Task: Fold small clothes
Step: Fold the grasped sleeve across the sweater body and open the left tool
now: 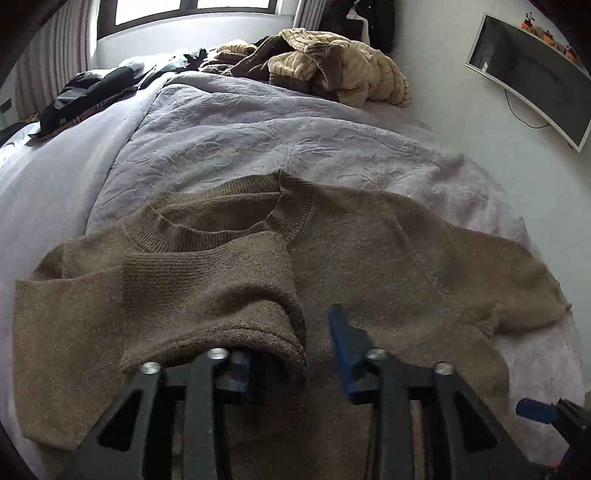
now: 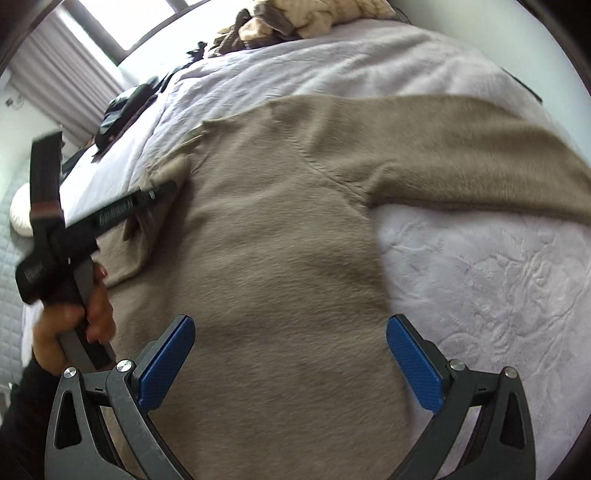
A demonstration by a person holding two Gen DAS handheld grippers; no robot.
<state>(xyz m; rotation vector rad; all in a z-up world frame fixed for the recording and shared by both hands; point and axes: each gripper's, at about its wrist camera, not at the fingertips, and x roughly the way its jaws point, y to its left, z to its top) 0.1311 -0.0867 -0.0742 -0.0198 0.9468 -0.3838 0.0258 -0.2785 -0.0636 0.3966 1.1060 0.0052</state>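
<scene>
At the far left of the left wrist view, dark clothes (image 1: 92, 92) lie near the edge of the bed (image 1: 229, 125), below a window (image 1: 184, 14) with pale curtains (image 1: 55, 62).

The brown sweater (image 1: 369, 258) is spread flat across the near part of the bed's lilac cover. Its neckline (image 1: 221, 218) points toward the far end of the bed. Its left sleeve (image 1: 207, 288) is folded inward over the chest, with the cuff (image 1: 258, 332) lying right at the left claw (image 1: 291, 354). That claw is released: its blue pads stand apart, the cuff drapes over the left pad, and the right pad is bare. Whether the left pad touches the knit I cannot tell.

Further right, a heap of tan striped clothes (image 1: 332, 66) sits at the far end of the bed, and a flat screen (image 1: 532, 74) hangs on the white wall. The tip of the other claw peeks in at the lower right corner.

In the right wrist view, a hand (image 2: 74, 325) at the left edge grips the left tool's handle. The sweater's body (image 2: 277, 277) fills the middle, somewhat blurred. The right claw (image 2: 290, 365) hangs above it, wide open, nothing between its blue pads (image 2: 168, 365). The right sleeve (image 2: 461, 147) stretches outward to the right over the cover.
</scene>
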